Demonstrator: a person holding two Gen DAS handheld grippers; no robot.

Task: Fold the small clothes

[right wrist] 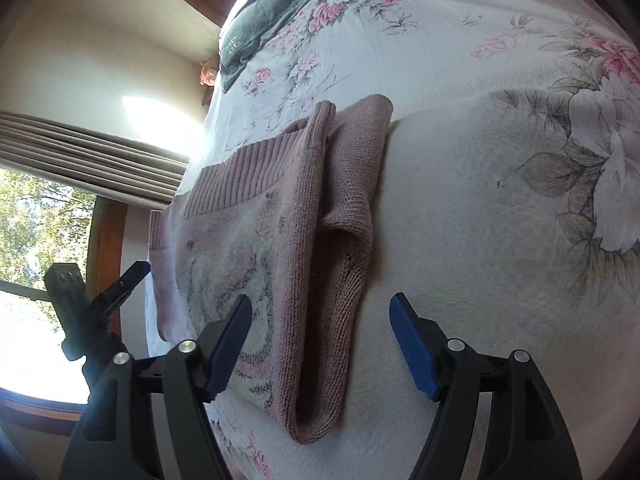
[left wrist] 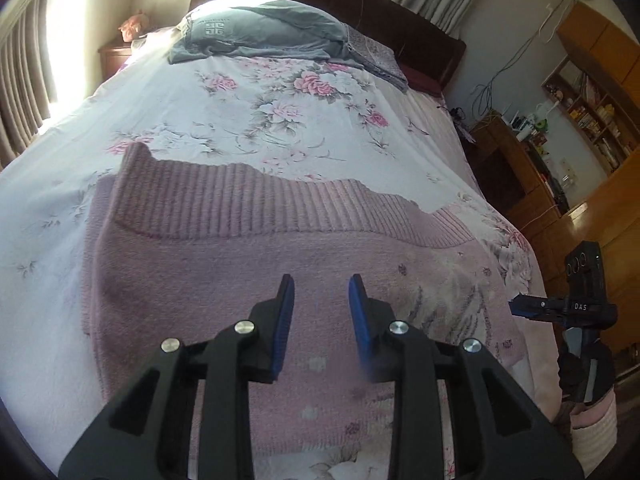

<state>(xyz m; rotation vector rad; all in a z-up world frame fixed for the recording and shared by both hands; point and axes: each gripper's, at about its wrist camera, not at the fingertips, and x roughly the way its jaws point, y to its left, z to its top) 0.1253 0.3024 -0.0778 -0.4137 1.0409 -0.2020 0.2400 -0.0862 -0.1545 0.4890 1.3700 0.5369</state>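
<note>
Pink knit sweater lay on the floral bedsheet; left gripper and right gripper both spread, holding nothing. Loose folded sleeve at right edge risked slipping open if only the top layer got pinched.

The sweater lies flat on the bed, near its foot, with one sleeve folded along its right edge. The left gripper hangs over its middle, the right gripper over that sleeve edge. A folded blanket lies at the head, a bookshelf to the right.
</note>
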